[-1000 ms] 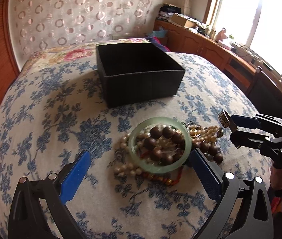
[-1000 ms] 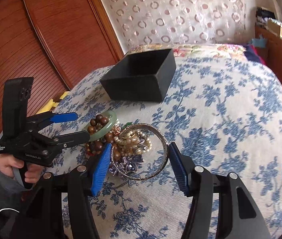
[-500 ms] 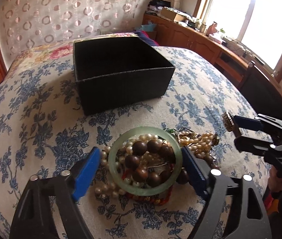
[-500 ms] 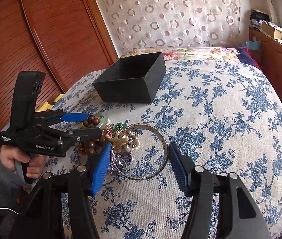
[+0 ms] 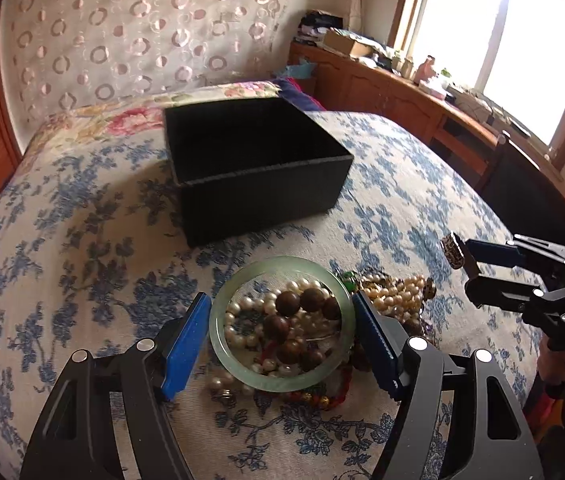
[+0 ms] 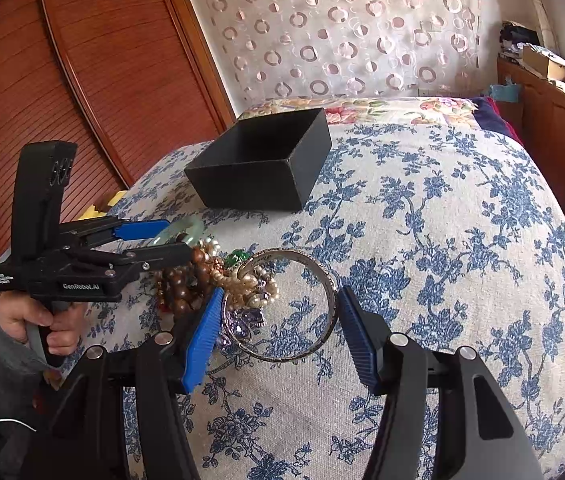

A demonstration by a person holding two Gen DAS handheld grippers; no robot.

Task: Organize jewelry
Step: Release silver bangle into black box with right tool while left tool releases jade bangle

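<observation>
Between left tongs, jade bangle (flat, opening upward)

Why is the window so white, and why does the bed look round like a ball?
Left wrist view: daylight overexposes the window, so nothing outside shows. Both views: the fisheye lens bends the flat bed into a dome and curves the wardrobe. The black box stays sharp but dark inside.

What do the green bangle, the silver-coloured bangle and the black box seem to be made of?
Green bangle: likely jade or glass; pale, translucent, smooth glossy rim.
Silver-coloured bangle: probably metal; thin band, grey shine, an engraved pattern on it.
Black box: perhaps card covered in cloth or textured paper; matte, fine ribbed surface, thin straight walls. The pictures cannot settle it.
</observation>
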